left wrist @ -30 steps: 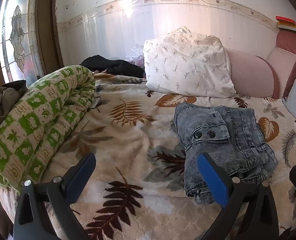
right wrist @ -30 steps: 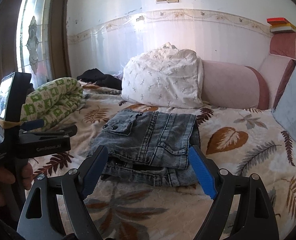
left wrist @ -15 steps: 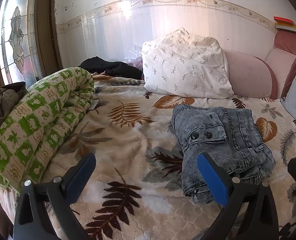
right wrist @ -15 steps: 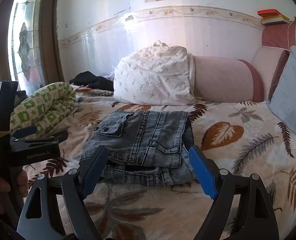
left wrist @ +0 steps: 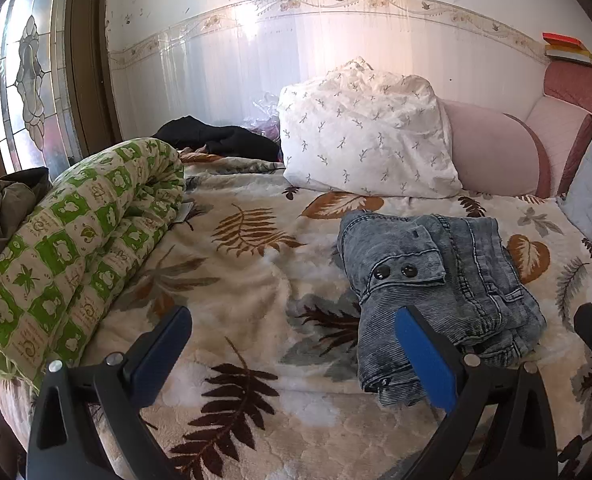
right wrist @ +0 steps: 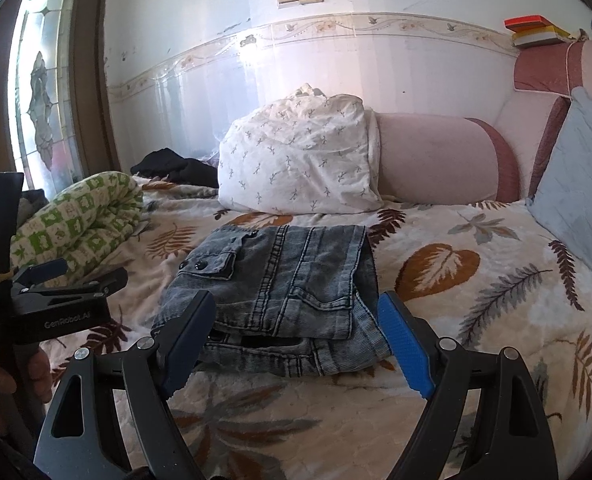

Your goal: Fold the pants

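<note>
Folded pants (right wrist: pixel 280 288) lie mid-frame, white pillow (right wrist: pixel 296 160) behind, green quilt (right wrist: pixel 80 216) far left; left gripper (left wrist: pixel 296 356) and right gripper (right wrist: pixel 296 340) gape empty.

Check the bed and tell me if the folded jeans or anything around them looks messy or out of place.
Mostly tidy. The folded jeans lie flat on the leaf-print blanket, but the layers are uneven: a lower layer sticks out beyond the top fold along the near edge. Both grippers are open and clear of the jeans.
</note>
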